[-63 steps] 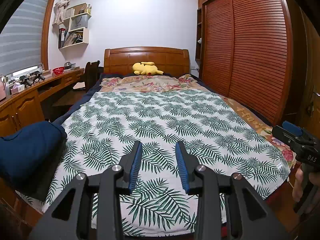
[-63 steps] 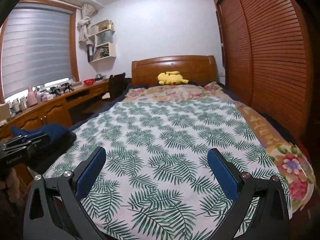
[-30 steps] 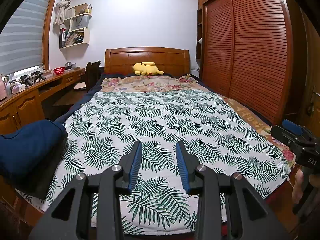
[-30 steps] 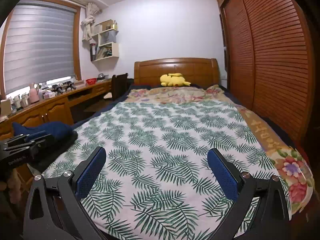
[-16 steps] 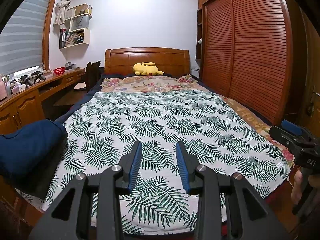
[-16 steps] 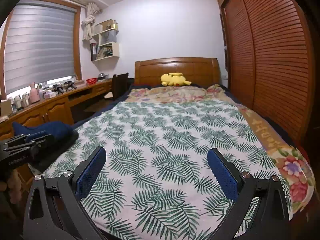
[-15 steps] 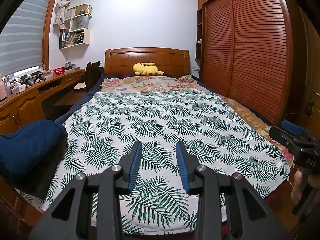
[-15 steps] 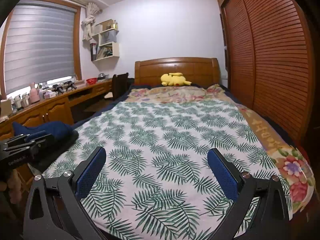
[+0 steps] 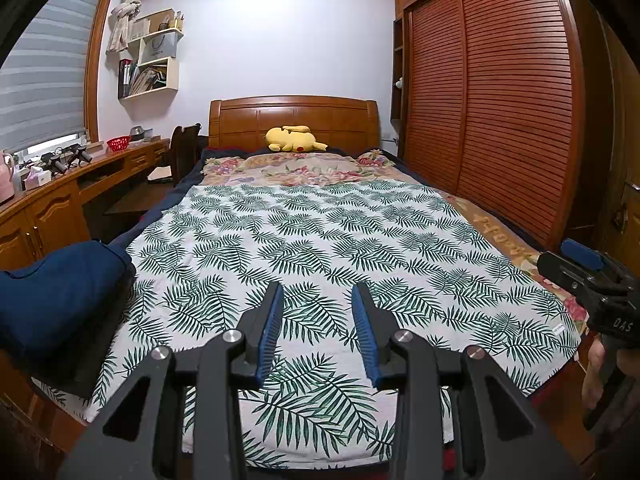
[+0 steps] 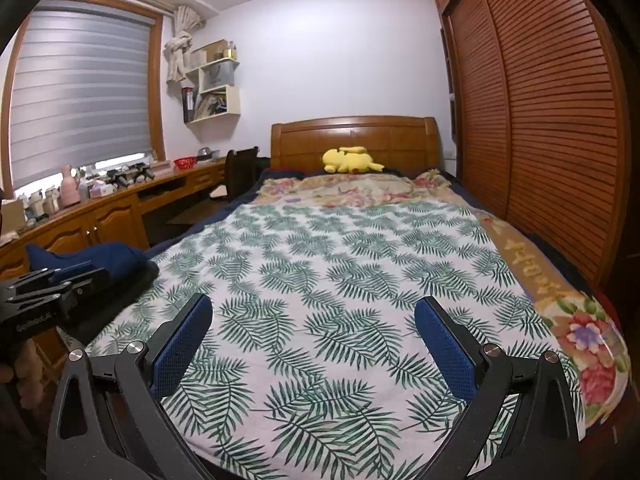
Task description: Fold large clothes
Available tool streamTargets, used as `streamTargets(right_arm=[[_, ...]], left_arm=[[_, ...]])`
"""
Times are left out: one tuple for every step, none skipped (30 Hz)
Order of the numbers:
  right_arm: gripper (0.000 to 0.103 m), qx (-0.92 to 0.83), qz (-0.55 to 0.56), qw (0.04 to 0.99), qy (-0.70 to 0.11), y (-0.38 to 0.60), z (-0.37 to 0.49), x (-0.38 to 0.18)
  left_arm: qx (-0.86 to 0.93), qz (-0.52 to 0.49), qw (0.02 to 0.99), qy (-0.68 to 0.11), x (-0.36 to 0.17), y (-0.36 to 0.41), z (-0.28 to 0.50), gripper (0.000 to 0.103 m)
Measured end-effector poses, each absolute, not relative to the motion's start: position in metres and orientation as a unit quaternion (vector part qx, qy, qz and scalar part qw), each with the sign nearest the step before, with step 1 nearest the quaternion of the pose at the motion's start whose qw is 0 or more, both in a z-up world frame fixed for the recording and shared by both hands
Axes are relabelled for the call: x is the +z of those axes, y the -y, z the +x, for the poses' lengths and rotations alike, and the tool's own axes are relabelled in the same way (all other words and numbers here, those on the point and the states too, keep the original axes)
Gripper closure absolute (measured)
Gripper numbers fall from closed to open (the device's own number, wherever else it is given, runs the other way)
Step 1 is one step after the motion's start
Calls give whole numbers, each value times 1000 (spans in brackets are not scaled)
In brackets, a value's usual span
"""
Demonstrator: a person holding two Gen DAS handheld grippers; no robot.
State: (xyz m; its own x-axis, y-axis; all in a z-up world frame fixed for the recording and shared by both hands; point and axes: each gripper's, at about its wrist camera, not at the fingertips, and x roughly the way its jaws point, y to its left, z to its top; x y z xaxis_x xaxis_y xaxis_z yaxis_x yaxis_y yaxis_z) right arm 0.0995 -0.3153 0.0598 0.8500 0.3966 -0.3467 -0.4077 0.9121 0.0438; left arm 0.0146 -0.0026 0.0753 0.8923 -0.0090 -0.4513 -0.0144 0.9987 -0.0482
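A large white cloth with green palm leaves [image 9: 320, 240] lies spread flat over the bed and reaches its near edge. My left gripper [image 9: 318, 292] hovers over the cloth's near middle, its blue pads a hand's width apart with nothing between them. My right gripper [image 10: 314, 304] stands wide open above the same cloth [image 10: 340, 272], also holding nothing. In the left wrist view the right gripper [image 9: 580, 264] shows at the bed's right corner, held by a hand. The left gripper [image 10: 52, 284] appears at the left edge of the right wrist view.
A dark blue garment [image 9: 56, 288] is piled on a dark pad at the bed's near left corner. A yellow plush toy [image 9: 294, 139] lies by the wooden headboard. A long desk [image 9: 60, 188] with a chair runs along the left; slatted wardrobe doors [image 9: 500, 120] line the right.
The right wrist view shifted slightly about two seconds ago. Since then both grippers and the cloth have kept still.
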Motion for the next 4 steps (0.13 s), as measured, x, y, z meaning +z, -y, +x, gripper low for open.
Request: streamTargets(right_arm=[[0, 209, -16, 962, -177, 315, 100, 60], [0, 209, -15, 962, -177, 315, 100, 60], [0, 209, -15, 962, -177, 315, 99, 60], [0, 209, -15, 962, -177, 315, 100, 60]], left_arm=[[1, -25, 972, -232, 75, 3, 14, 68], [1, -24, 972, -232, 75, 4, 13, 68], [1, -25, 972, -232, 75, 4, 13, 68], [1, -25, 972, -232, 75, 4, 13, 68]])
